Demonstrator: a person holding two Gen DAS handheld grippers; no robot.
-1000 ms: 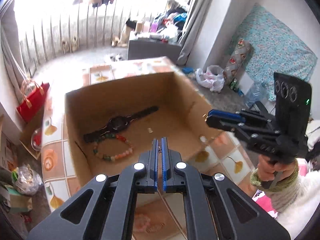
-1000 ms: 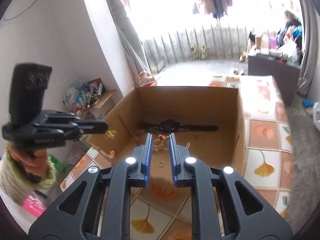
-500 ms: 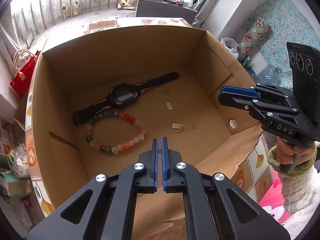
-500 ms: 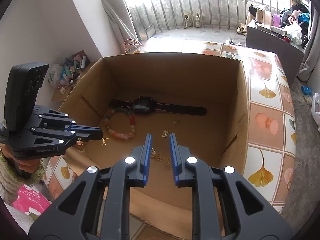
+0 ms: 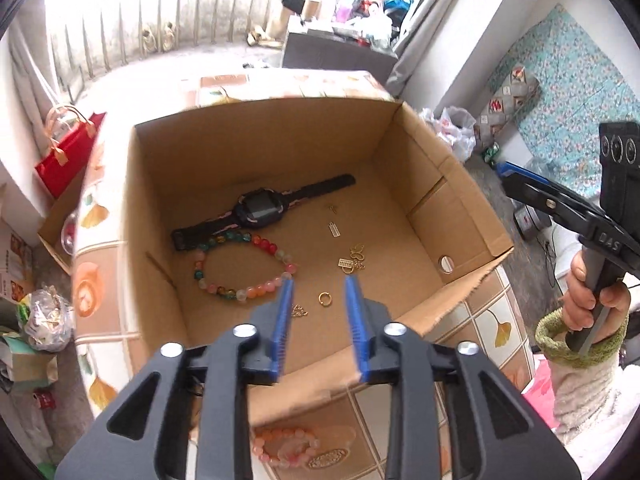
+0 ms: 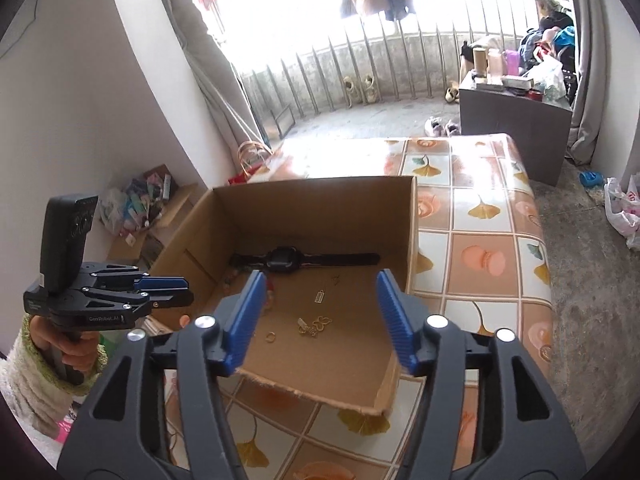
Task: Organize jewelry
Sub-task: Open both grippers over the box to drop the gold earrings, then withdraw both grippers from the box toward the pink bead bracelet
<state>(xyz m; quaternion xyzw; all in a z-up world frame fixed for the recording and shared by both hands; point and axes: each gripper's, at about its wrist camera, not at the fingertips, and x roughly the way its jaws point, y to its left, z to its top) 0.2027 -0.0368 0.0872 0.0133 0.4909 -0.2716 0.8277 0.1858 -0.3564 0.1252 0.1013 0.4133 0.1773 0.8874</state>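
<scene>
An open cardboard box stands on a tiled tablecloth. On its floor lie a black watch, a coloured bead bracelet, a gold ring and small gold charms. My left gripper hovers over the box's near side, its jaws opening with nothing between them. My right gripper hangs above the box's near edge, jaws opening wide and empty. In the right wrist view the watch, ring and charms show inside the box.
The table with a gingko-leaf cloth extends right of and behind the box. A pink bead bracelet lies on the cloth in front of the box. A red bag sits at the table's left. Clutter lines the floor.
Both grippers were shut or nearly shut and now stand open. A gold ring and a small chain piece now lie on the box floor near the left fingertips. Both views pulled back from the box.
</scene>
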